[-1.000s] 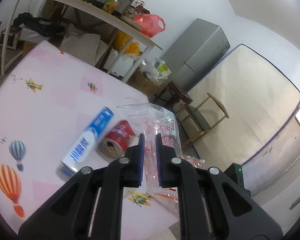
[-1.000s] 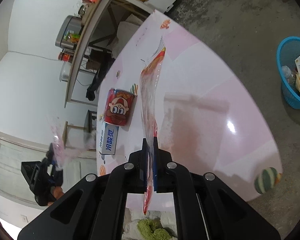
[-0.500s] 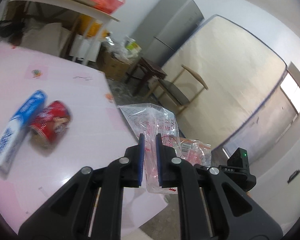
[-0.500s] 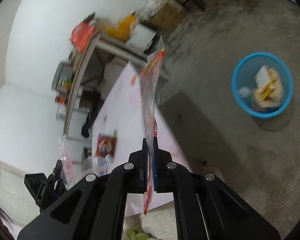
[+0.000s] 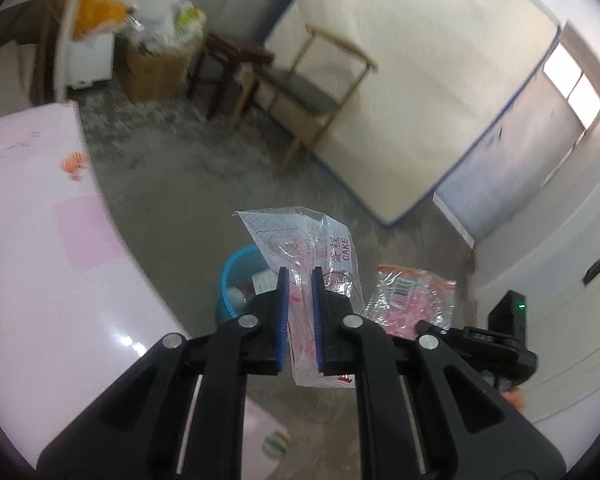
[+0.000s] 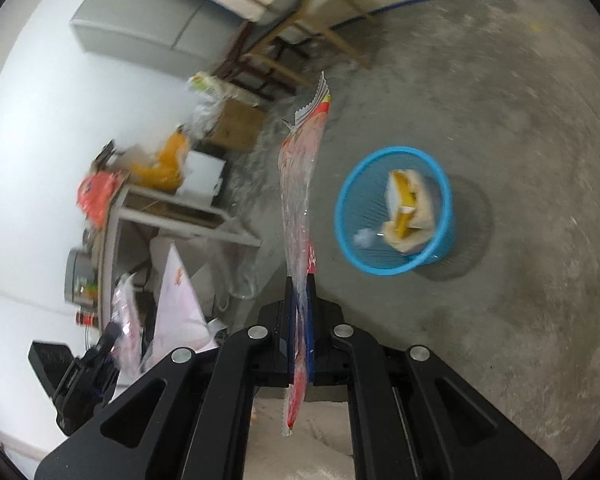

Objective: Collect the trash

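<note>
In the left wrist view, a pink table lies to the left of the fingers. The left gripper has its two blue-padded fingers closed narrowly on a clear cake wrapper. The wrapper's long axis runs along the fingers, its printed end fanning out beyond the fingertips and its other end hanging below them. A blue basket sits on the floor just behind and left of the fingertips, partly hidden by them. To the right of the fingers, the right gripper appears from the side, holding a crinkled red-orange wrapper.

In the right wrist view, the left gripper shows far to the left, blurred. In the centre, the right gripper has its fingers nearly together, pinching the red-orange wrapper edge-on. This wrapper stands as a thin strip, its long axis in line with the fingers, its serrated tip pointing straight ahead. The blue basket lies ahead and right of the fingertips, with what looks like yellow and white packaging inside.
</note>
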Demonstrator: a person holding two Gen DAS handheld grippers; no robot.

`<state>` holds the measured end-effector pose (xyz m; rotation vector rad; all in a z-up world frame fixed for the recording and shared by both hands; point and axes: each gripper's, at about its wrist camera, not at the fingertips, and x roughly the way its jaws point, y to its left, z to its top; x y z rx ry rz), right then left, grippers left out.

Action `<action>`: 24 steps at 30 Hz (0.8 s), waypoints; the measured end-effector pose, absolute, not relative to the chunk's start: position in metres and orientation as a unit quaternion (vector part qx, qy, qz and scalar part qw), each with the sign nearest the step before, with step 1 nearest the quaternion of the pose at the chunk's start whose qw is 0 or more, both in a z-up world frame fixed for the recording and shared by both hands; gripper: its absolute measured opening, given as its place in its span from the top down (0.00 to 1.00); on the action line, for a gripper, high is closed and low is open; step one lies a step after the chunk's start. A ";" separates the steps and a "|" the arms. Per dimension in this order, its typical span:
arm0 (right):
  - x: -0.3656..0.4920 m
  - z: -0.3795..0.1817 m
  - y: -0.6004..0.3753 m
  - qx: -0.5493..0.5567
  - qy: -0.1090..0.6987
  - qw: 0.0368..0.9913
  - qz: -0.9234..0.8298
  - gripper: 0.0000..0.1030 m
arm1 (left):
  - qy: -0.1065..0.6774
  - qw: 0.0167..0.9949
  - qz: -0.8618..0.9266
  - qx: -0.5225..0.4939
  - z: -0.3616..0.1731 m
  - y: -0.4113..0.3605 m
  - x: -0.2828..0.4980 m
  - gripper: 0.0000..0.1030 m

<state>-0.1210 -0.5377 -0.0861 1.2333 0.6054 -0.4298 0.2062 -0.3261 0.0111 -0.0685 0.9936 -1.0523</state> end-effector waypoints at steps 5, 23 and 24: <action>-0.127 -0.112 -0.552 0.586 0.285 0.728 -0.213 0.96 | 0.497 0.734 -0.463 0.008 -0.028 -0.408 0.226 0.84; -0.024 -0.161 -0.588 0.562 0.365 0.721 -0.177 0.96 | 0.420 0.782 -0.460 0.002 0.024 -0.340 0.219 0.38; -0.012 -0.162 -0.590 0.554 0.371 0.725 -0.174 0.96 | 0.405 0.792 -0.457 0.007 0.034 -0.317 0.212 0.35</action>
